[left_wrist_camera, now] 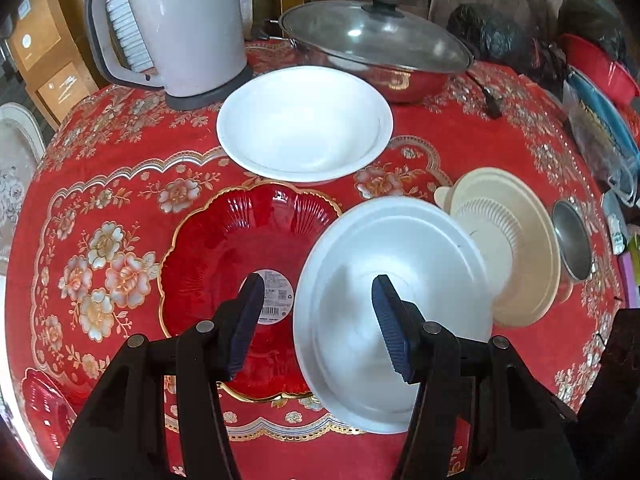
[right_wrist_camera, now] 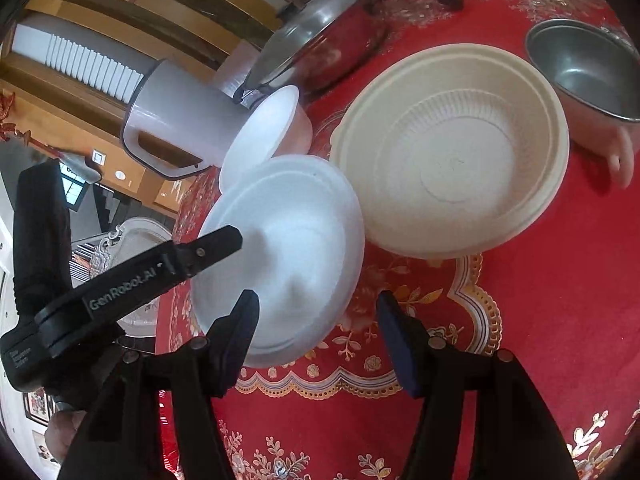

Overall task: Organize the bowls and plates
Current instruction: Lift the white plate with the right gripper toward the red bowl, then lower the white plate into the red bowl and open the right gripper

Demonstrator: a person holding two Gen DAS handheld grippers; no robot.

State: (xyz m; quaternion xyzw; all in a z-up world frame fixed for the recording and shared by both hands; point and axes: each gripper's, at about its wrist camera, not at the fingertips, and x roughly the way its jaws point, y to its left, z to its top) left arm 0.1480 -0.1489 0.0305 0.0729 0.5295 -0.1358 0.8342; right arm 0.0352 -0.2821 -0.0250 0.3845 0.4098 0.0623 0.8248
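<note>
A white plate [left_wrist_camera: 400, 240] lies tilted, overlapping the red gold-rimmed plate [left_wrist_camera: 232, 248] and the cream plastic bowl [left_wrist_camera: 516, 248]. My left gripper [left_wrist_camera: 318, 320] hangs open over the white plate's left rim: one finger is above the red plate and the other above the white plate's inside, and neither pad presses on it. In the right wrist view the left gripper's finger [right_wrist_camera: 216, 244] reaches over the same white plate [right_wrist_camera: 288, 248]. My right gripper [right_wrist_camera: 320, 324] stands open above the tablecloth by that plate's near edge, holding nothing. A second white deep plate [left_wrist_camera: 304, 124] sits farther back.
A white kettle [left_wrist_camera: 176, 28] and a lidded wok [left_wrist_camera: 376, 48] stand at the back of the round red-clothed table [left_wrist_camera: 100, 184]. A steel bowl [right_wrist_camera: 588, 72] sits beside the cream bowl [right_wrist_camera: 452, 152]. Bags and red basins crowd the far right edge.
</note>
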